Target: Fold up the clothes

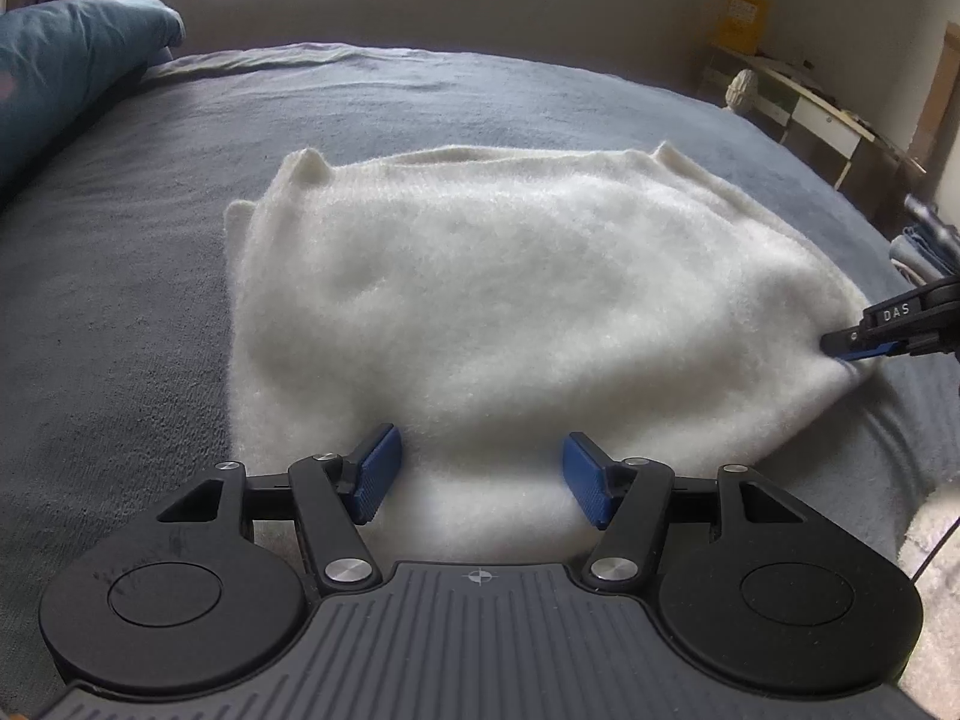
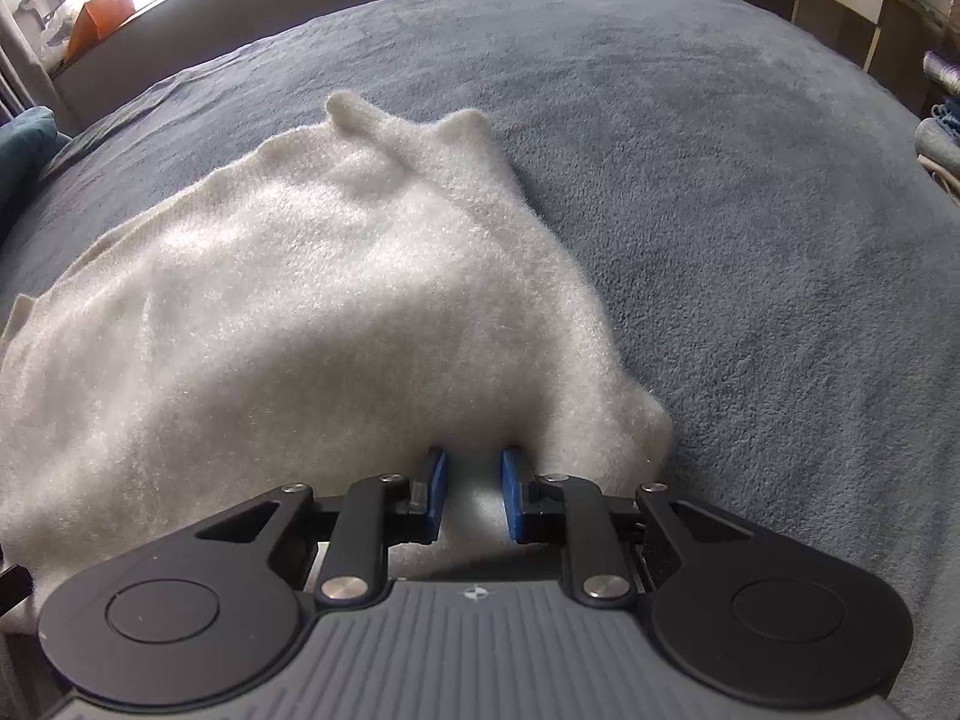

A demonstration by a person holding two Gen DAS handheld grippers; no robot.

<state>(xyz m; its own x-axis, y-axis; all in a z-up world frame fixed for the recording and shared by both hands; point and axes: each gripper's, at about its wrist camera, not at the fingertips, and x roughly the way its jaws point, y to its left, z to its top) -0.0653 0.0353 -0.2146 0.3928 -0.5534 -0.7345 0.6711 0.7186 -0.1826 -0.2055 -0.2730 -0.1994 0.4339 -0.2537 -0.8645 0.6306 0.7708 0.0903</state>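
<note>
1. The left tongs (image 1: pixel 480 480) stand wide open over the near edge of the sweater (image 1: pixel 480 300), with nothing in them.
2. The right tongs (image 2: pixel 471 495) are nearly closed and seem to pinch its right edge.
3. The sweater lies doubled on the bed (image 1: pixel 120 300). It looks soft, fluffy and floppy, so I would grab edges or corners.

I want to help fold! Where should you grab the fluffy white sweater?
Probably grab the sweater by its near edge, coming in low from the near side. That edge lies flat on the bed, and the open left gripper already straddles it, while the right gripper has fabric between its fingers at the right corner.
</note>
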